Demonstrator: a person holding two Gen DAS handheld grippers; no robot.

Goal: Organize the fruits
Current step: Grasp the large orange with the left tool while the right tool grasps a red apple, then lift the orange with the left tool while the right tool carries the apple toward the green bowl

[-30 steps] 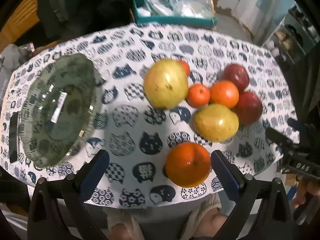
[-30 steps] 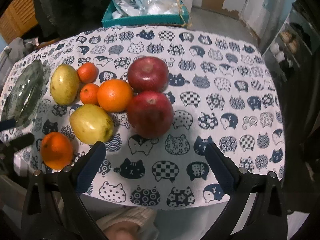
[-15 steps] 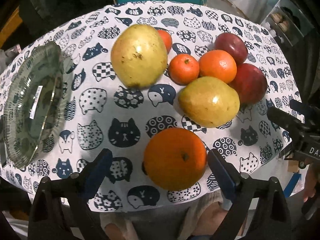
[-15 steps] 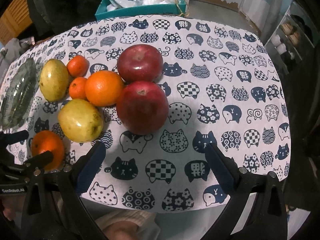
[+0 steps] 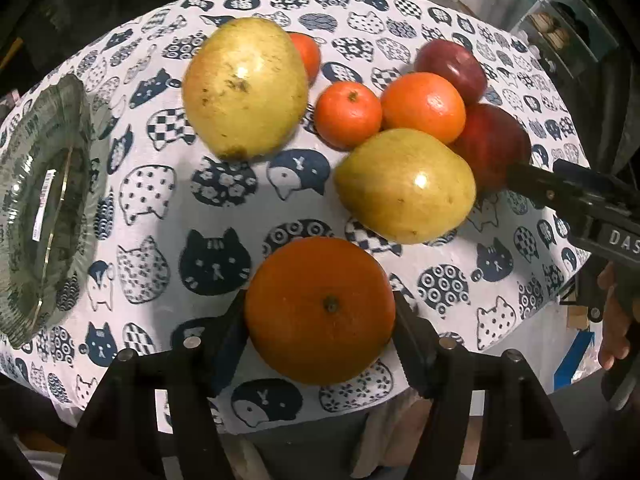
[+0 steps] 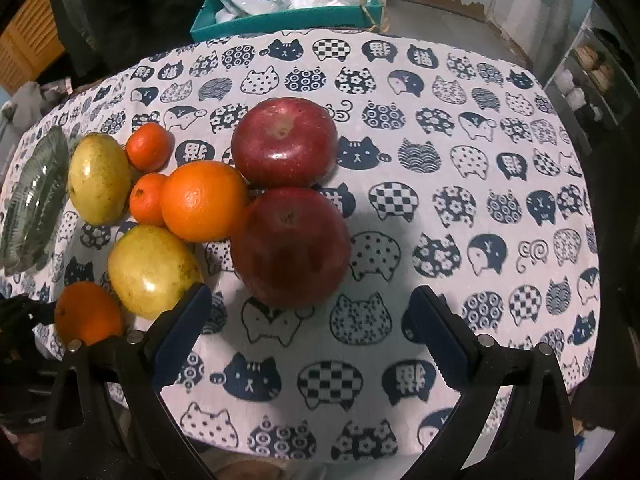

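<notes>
Near the table's front edge, the left gripper [image 5: 320,320] is closing its jaws around a large round orange [image 5: 320,310], pads touching its sides. Farther right, the right gripper [image 6: 306,320] hangs wide and empty before a dark red apple [image 6: 291,246] on the cat-print tablecloth [image 6: 440,160].

Home dining spot, cat-print tablecloth [image 6: 440,152] (round table), shelving [image 6: 592,76] beside
</notes>
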